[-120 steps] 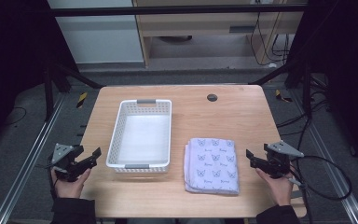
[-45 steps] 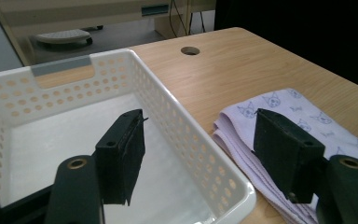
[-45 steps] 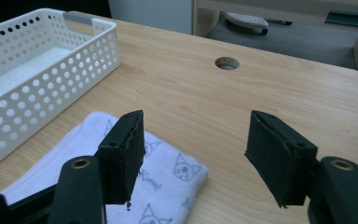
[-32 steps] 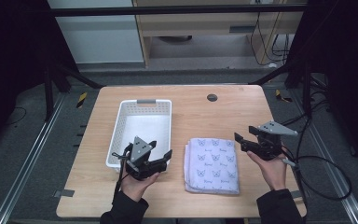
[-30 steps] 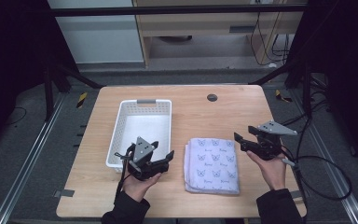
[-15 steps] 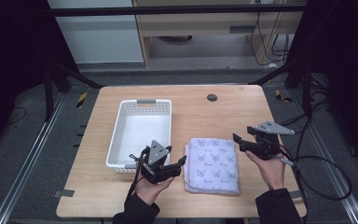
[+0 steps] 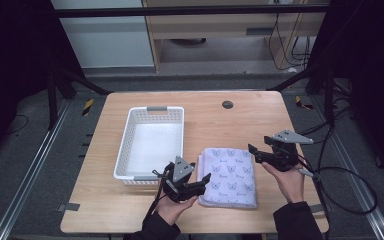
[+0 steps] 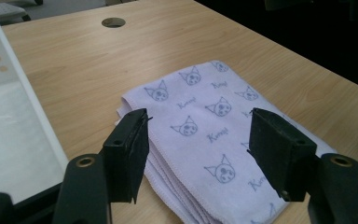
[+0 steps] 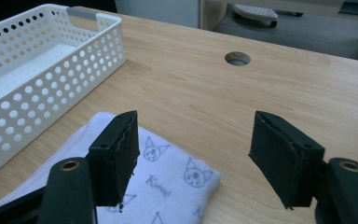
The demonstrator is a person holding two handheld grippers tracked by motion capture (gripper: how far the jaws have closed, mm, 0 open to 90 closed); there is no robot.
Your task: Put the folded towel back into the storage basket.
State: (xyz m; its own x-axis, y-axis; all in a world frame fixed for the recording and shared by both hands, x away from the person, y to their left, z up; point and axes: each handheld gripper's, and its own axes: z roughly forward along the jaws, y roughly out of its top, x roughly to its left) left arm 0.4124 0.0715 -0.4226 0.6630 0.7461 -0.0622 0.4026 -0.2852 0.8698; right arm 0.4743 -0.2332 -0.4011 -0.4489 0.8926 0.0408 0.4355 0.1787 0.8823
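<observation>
Both hand-held grippers gape wide over the folded towel [image 8: 205, 135]; high view adds the basket [image 7: 150, 145].

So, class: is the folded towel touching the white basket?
Apart. In the high view a strip of bare table separates the folded towel from the white basket.

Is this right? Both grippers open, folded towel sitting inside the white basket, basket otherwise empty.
Not quite. The folded towel lies on the table beside the white basket, not inside it, as the high view shows. The basket is empty, and both the left gripper and right gripper have open jaws.
</observation>
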